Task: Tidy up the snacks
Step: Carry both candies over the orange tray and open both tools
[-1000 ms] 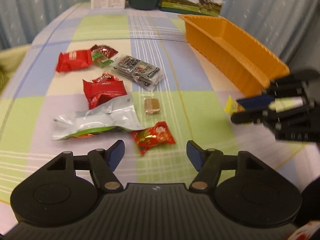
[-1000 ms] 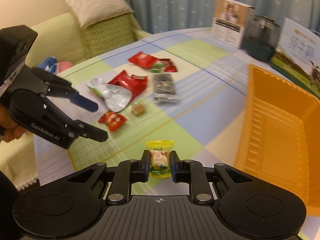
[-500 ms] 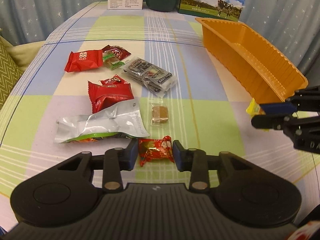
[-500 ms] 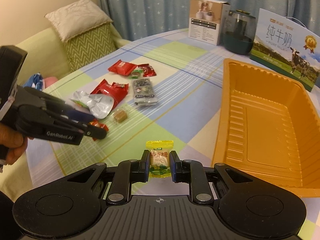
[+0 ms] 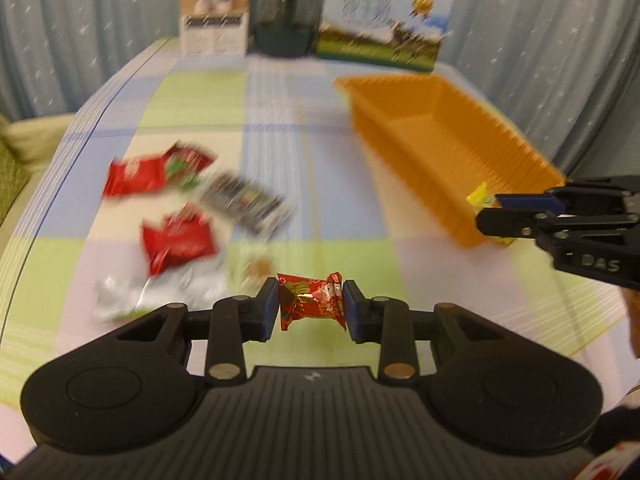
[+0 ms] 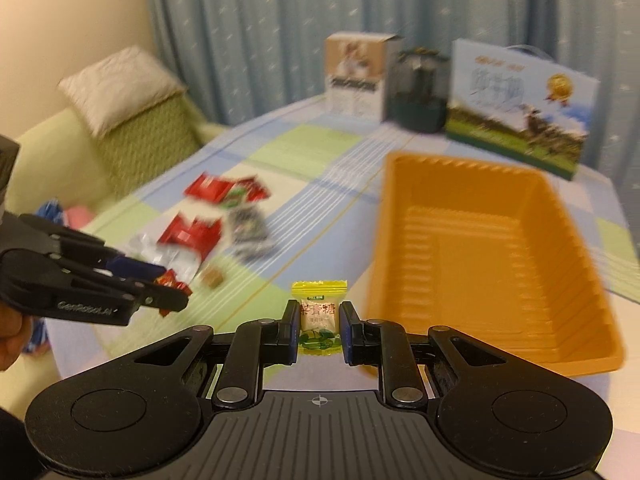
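Note:
My left gripper (image 5: 311, 307) is shut on a small red foil candy (image 5: 310, 304), lifted a little off the checked tablecloth. My right gripper (image 6: 319, 326) is shut on a yellow and green wrapped candy (image 6: 319, 314), held near the front left corner of the empty orange tray (image 6: 576, 248). In the left wrist view the right gripper (image 5: 494, 212) shows at the right with the yellow candy (image 5: 482, 196) against the orange tray (image 5: 408, 140). In the right wrist view the left gripper (image 6: 168, 300) comes in from the left with the red candy (image 6: 172, 282).
Several snacks lie on the cloth at the left: red packets (image 5: 176, 240), a silver pouch (image 5: 160, 290), a dark clear packet (image 5: 244, 202), a small brown cube (image 5: 258, 268). Boxes (image 5: 216, 16) and a milk carton case (image 5: 382, 28) stand at the table's far edge. A sofa with a pillow (image 6: 120, 84) is beyond.
The left gripper's jaws closed on the red candy and lifted it off the cloth. The right gripper rose with the yellow candy and came closer to the tray.

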`<state>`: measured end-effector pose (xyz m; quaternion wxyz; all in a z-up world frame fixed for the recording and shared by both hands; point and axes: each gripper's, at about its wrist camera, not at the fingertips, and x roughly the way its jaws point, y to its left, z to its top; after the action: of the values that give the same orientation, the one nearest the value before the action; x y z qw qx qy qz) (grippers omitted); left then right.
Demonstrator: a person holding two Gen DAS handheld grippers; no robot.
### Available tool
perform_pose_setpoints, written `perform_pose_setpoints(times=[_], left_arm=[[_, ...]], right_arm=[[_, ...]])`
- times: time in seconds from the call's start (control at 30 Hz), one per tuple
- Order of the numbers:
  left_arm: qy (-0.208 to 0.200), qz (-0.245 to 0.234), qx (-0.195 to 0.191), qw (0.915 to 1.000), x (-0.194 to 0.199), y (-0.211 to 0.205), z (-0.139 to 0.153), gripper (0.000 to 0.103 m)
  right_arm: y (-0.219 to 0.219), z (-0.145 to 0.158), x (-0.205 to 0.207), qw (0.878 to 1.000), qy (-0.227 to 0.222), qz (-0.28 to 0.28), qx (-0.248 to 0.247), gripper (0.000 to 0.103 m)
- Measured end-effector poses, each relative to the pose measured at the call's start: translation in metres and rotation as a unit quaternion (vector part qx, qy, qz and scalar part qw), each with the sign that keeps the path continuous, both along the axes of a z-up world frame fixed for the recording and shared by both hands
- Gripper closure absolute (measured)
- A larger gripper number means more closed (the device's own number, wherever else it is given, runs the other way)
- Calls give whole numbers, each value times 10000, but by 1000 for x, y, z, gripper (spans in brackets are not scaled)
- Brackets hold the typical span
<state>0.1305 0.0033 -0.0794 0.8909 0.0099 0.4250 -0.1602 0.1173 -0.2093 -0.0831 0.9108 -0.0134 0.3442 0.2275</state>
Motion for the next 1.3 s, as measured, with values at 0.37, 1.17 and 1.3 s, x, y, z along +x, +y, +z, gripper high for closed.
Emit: perform_pose_setpoints(times=[0.37, 1.17, 1.3], left_arm=[[-484, -499, -507, 9963, 30, -89, 38, 73], [-494, -409, -396, 9972, 49, -117, 19, 56], [-517, -283, -421, 9974, 45, -108, 21, 56]], right_arm=[[-80, 13, 30, 9930, 40, -1178, 101, 82], [-121, 5, 50, 9858, 282, -1608, 390, 82], [-117, 6, 53, 9860, 276, -1583, 438, 82]])
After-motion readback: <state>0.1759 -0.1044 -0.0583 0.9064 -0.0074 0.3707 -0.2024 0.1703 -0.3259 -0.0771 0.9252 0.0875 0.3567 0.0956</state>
